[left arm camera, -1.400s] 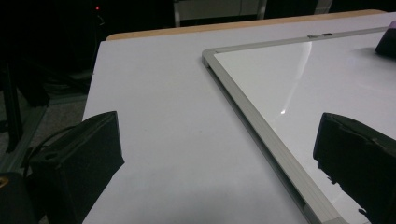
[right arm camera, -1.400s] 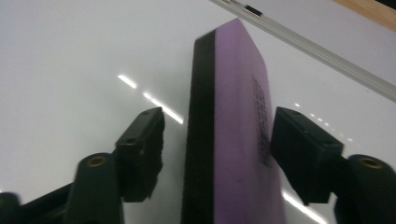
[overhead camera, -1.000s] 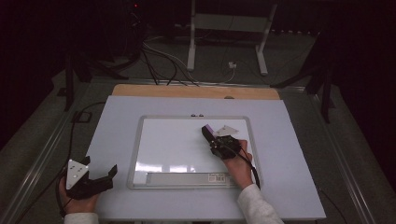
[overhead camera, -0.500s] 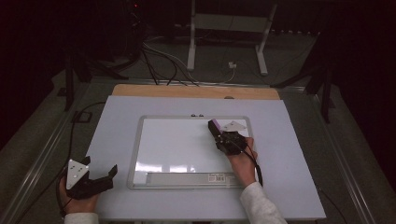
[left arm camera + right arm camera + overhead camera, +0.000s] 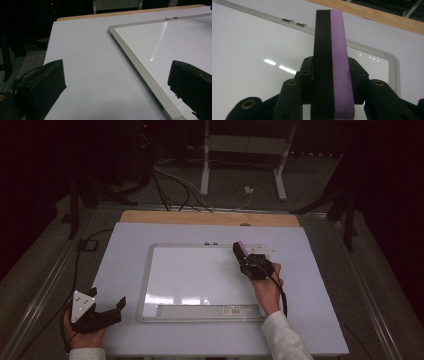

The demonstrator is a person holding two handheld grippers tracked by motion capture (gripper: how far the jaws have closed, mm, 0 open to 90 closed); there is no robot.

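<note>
A whiteboard (image 5: 195,275) with a silver frame lies flat on the pale table; its surface looks clean. My right gripper (image 5: 241,251) hovers over the board's upper right part, shut on a purple and black eraser (image 5: 239,249). In the right gripper view the eraser (image 5: 332,67) stands on edge between the jaws, black felt to the left, purple to the right. My left gripper (image 5: 120,306) rests at the table's front left corner, open, with nothing between its jaws. In the left gripper view the board's frame (image 5: 135,63) runs between the two spread fingers (image 5: 43,87).
A tray strip with a label (image 5: 210,310) runs along the board's near edge. Two small clips (image 5: 293,22) sit on the far frame. A wooden edge (image 5: 210,218) borders the table's far side. Cables and a stand's legs (image 5: 240,165) lie on the floor beyond.
My right gripper has carried the eraser rightward and farther from the person across the board's upper right area. The left gripper has kept still.
</note>
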